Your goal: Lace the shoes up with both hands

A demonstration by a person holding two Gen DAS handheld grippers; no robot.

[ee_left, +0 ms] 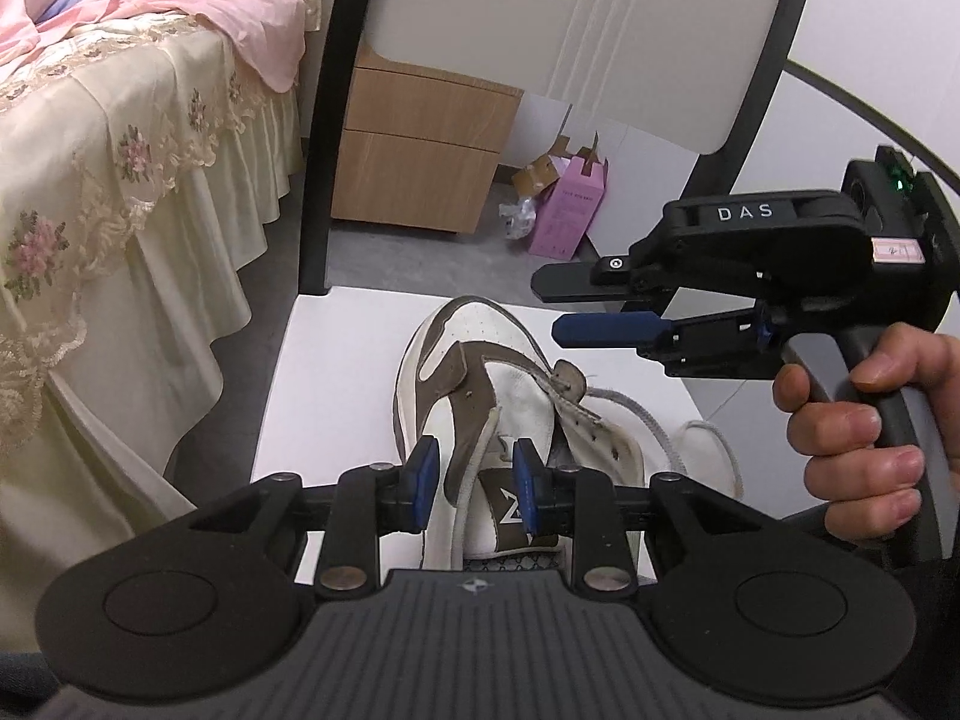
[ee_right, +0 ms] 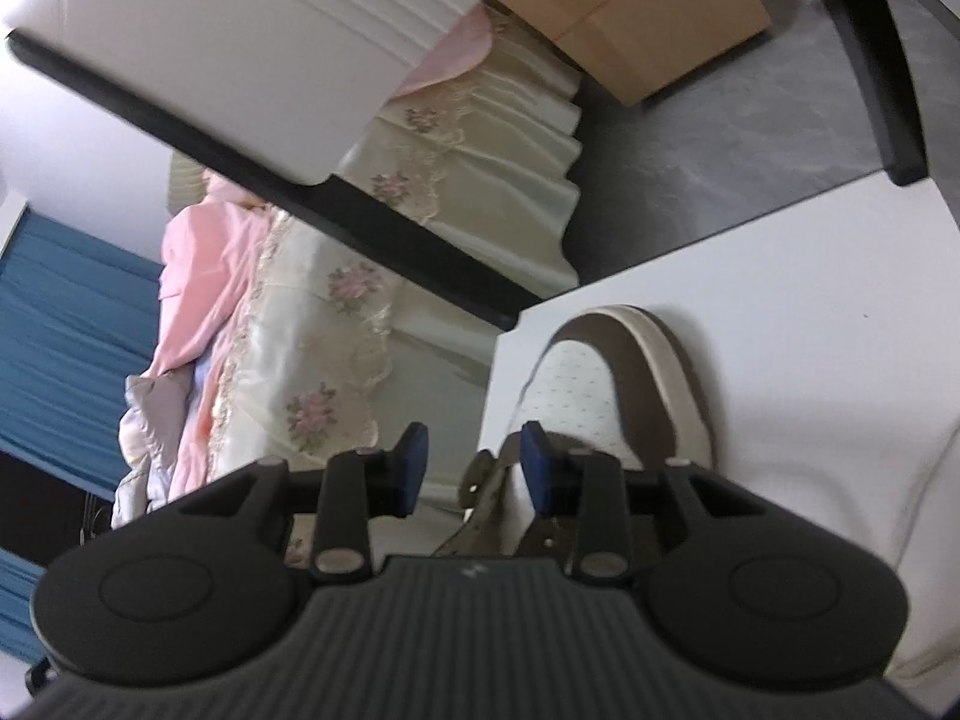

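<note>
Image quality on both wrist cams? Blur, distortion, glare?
Left wrist: sharp; fisheye bends the chair frame; shoe evenly lit, soft shadows. Right wrist: softer and rolled; chair back nearly blown out; shoe toe readable.

A white shoe (ee_left: 510, 420) with brown overlays and a pale sole sits upright on a white seat (ee_left: 336, 372), toe pointing away from the left wrist camera. Its tongue carries a brown label with a white logo. The upper eyelets look empty, and a grey-white lace (ee_left: 654, 426) trails loose off its right side onto the seat, curling in a loop. In the right wrist view the perforated white toe (ee_right: 576, 390) shows, blurred.
</note>
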